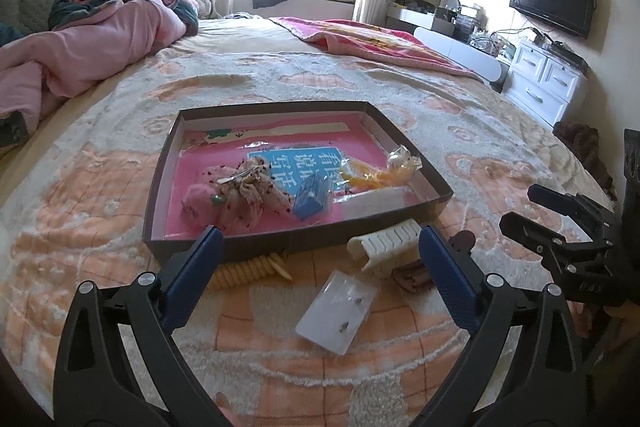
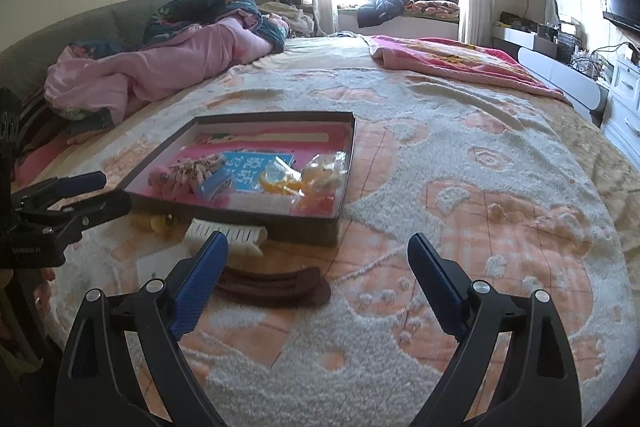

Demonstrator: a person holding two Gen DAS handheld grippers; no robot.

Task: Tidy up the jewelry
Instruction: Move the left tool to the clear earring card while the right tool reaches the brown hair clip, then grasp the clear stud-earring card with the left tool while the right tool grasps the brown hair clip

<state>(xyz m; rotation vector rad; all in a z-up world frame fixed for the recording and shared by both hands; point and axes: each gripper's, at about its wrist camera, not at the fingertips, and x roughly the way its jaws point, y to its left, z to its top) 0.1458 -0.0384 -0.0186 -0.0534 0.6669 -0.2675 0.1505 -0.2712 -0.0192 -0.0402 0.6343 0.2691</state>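
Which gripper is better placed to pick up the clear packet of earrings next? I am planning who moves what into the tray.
Left. The left gripper is open with the clear packet lying between its fingers; the right gripper is open nearer the brown hair clip.

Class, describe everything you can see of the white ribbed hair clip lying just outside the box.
The white hair clip looks like glossy plastic, curved, with a row of ribs or teeth along its top. It lies on the patterned bedspread, close against the near wall of the shallow dark box, outside it. A brown clip lies just in front of it, a yellow toothed clip to one side. No gripper touches it.
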